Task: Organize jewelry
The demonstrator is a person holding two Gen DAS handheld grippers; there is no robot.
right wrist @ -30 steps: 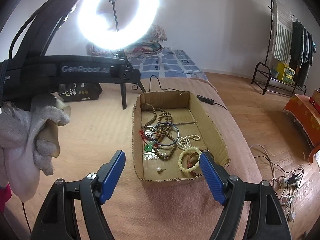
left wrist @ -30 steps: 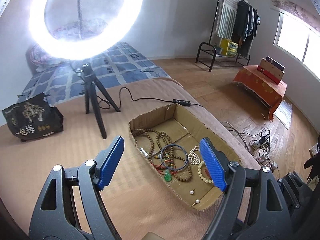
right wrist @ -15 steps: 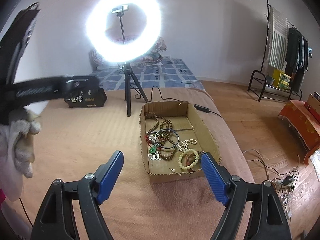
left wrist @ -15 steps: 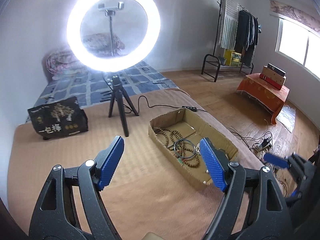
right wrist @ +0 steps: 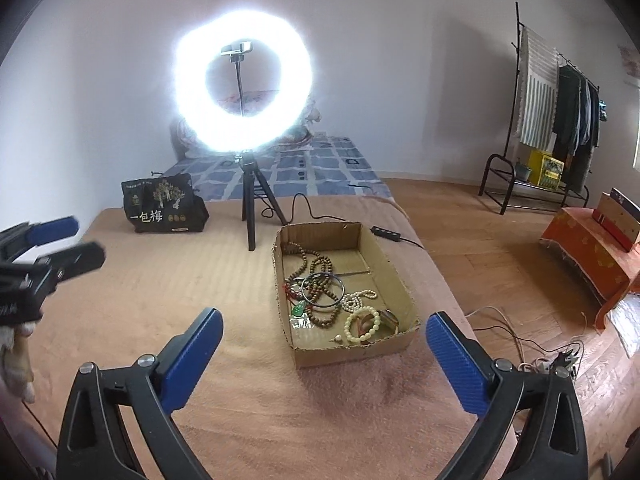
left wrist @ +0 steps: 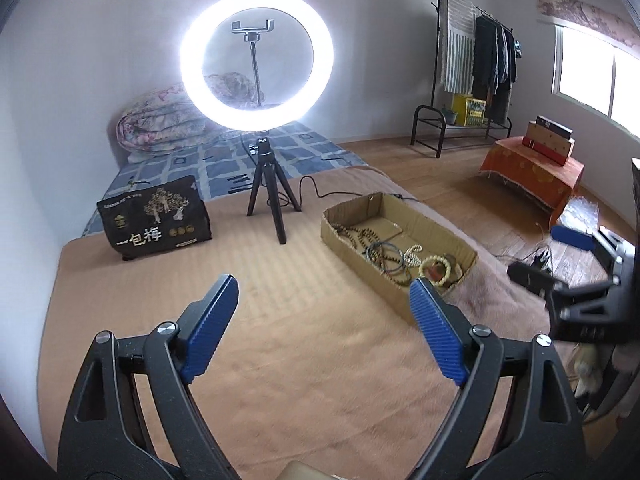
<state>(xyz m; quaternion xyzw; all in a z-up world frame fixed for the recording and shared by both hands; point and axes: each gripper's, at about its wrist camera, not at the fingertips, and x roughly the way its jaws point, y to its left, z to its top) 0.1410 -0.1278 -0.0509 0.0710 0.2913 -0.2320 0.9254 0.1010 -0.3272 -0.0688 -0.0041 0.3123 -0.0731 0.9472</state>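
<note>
A shallow cardboard tray [right wrist: 396, 280] lies on the brown bed cover and also shows in the left wrist view [left wrist: 344, 252]. In it are brown bead strings [right wrist: 316, 264], a dark bangle [right wrist: 323, 288], a green pendant [right wrist: 298, 310], a white pearl strand [right wrist: 358, 298] and a cream bead bracelet [right wrist: 362, 324]. My left gripper [left wrist: 324, 332] is open and empty, well back from the tray and to its left. My right gripper [right wrist: 324, 356] is open and empty, just in front of the tray's near wall.
A lit ring light on a black tripod [right wrist: 250, 216] stands behind the tray, its cable and switch [right wrist: 386, 233] beside it. A black printed bag [right wrist: 160, 208] sits at the back left. The bed's right edge [right wrist: 452, 292] drops to a wooden floor with cables.
Both grippers have pulled back and up from the tray, which now looks smaller and farther. The left one has swung off to the left. Both stayed open.
</note>
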